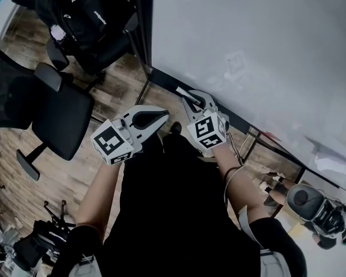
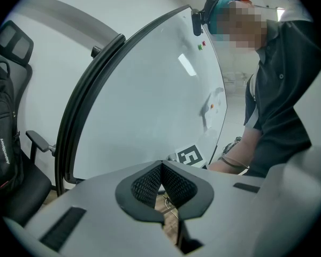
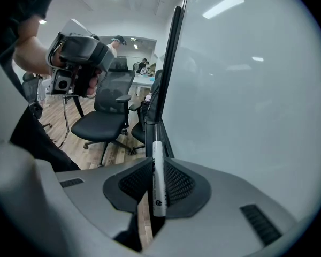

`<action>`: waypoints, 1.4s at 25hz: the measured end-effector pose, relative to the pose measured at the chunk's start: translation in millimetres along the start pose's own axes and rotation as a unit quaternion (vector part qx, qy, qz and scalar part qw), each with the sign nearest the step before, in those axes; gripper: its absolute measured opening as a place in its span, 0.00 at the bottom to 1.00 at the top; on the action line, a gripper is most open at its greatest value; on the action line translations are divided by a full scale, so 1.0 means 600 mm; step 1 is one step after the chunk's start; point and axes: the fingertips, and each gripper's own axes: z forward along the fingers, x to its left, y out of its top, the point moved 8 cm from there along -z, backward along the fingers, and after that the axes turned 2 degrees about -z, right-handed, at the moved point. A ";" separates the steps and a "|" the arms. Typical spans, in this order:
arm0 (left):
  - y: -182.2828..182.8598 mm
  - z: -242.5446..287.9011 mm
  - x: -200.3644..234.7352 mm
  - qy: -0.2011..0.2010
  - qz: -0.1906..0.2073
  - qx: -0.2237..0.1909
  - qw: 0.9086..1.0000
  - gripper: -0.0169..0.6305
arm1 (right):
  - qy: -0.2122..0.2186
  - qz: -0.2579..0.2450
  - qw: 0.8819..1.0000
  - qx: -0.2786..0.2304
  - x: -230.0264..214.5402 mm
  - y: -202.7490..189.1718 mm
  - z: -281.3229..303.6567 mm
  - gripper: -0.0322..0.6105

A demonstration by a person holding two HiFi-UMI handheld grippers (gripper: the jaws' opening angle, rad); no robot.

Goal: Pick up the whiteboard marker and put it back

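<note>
The right claw (image 3: 157, 162) is clenched on the whiteboard marker (image 3: 158, 182). The marker is white and thin. It sits between the two dark pads and runs straight along them. Its far end sticks out past the claw tips. In the head view the right claw (image 1: 190, 97) is close in front of the person's body, and its cube (image 1: 207, 130) with square marks sits at the back of it. The left claw (image 2: 161, 166) is clenched too, with its tips touching and nothing between them. In the head view the left claw (image 1: 164, 115) is just beside the right claw, on its left, and the two do not touch. From the left claw, the other claw's cube (image 2: 190, 156) shows just past the tips and a bit to the right. The whiteboard (image 3: 246, 90) is just past the right claw and fills the space to its right. Its black frame (image 3: 168, 63) stands straight ahead of the marker's far end. The same whiteboard (image 2: 150, 100) is in front of the left claw. The wood floor (image 1: 118, 88) lies below both claws. To the left of the right claw, farther off, is a black office chair (image 3: 99, 123). Far to the left of the left claw, a black backpack (image 2: 1, 138) rests on another chair.
</note>
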 end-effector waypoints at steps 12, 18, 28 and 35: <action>0.000 -0.016 0.010 0.016 -0.004 -0.001 1.000 0.05 | 0.001 -0.006 1.000 0.016 0.002 -0.008 0.009 0.17; 0.004 -0.016 0.010 0.014 -0.004 0.002 1.000 0.05 | 0.002 -0.010 1.000 0.016 0.005 -0.005 0.011 0.17; 0.001 -0.011 0.010 0.013 0.000 0.000 1.000 0.05 | 0.004 -0.014 1.000 -0.006 0.002 0.012 0.003 0.21; 0.000 -0.012 0.007 0.012 -0.001 -0.002 1.000 0.05 | 0.006 -0.006 0.998 -0.064 -0.004 0.045 -0.030 0.16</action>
